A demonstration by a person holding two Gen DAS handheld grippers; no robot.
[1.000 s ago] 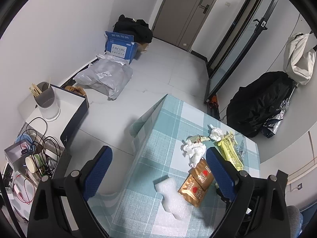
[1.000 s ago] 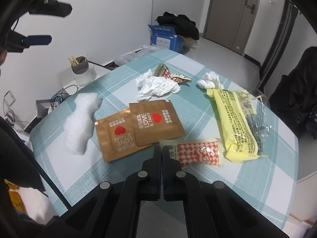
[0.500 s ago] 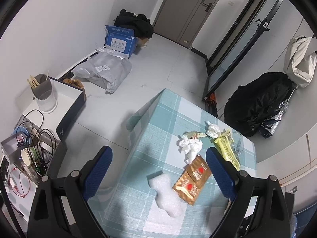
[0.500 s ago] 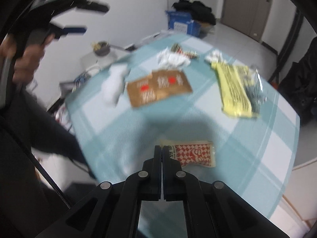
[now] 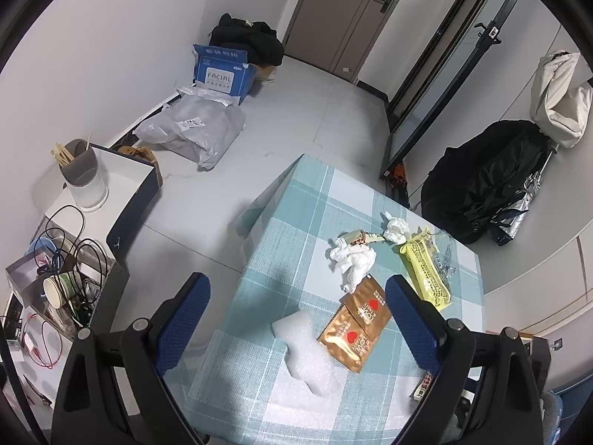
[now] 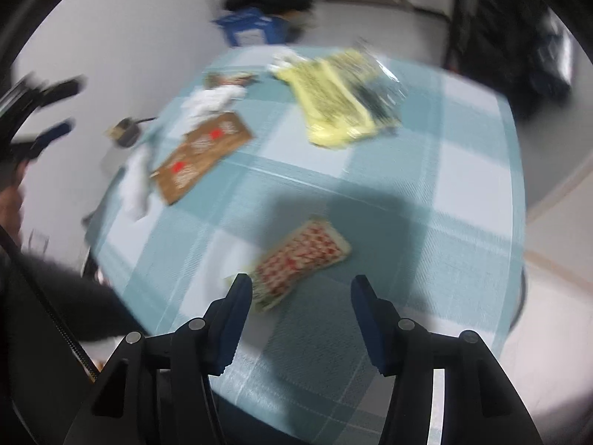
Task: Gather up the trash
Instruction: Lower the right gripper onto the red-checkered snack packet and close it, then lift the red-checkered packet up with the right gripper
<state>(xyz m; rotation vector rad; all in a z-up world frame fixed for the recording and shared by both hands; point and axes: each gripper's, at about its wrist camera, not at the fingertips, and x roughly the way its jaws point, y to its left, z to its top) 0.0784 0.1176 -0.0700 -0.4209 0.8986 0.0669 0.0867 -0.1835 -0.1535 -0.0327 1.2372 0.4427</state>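
Observation:
My right gripper (image 6: 301, 283) hangs over the near part of the checked tablecloth (image 6: 463, 170), its jaws opening. A red-and-white checked wrapper (image 6: 302, 256) lies flat just ahead of them, its near end beside the left finger and no pad pressing it. Farther off lie two brown sachets (image 6: 202, 155), a yellow packet (image 6: 333, 100), a crumpled tissue (image 6: 211, 100) and a white foam piece (image 6: 137, 181). My left gripper (image 5: 296, 285) stands open and empty above the table's left edge, over the foam piece (image 5: 304, 348) and the sachets (image 5: 357, 324). The right wrist view is blurred.
The tablecloth (image 5: 289, 222) drops off at the left to bare floor. There stand a blue box (image 5: 222, 74), a grey bag (image 5: 192, 126) and a low box with a cup (image 5: 83, 178). A black bag (image 5: 489, 178) leans at the right wall. A dark sleeve (image 6: 55, 296) is near.
The right gripper, shut at the checked wrapper's end, moved with it toward the near table edge, rolled, and has opened; the wrapper lies free. The left gripper has hardly moved.

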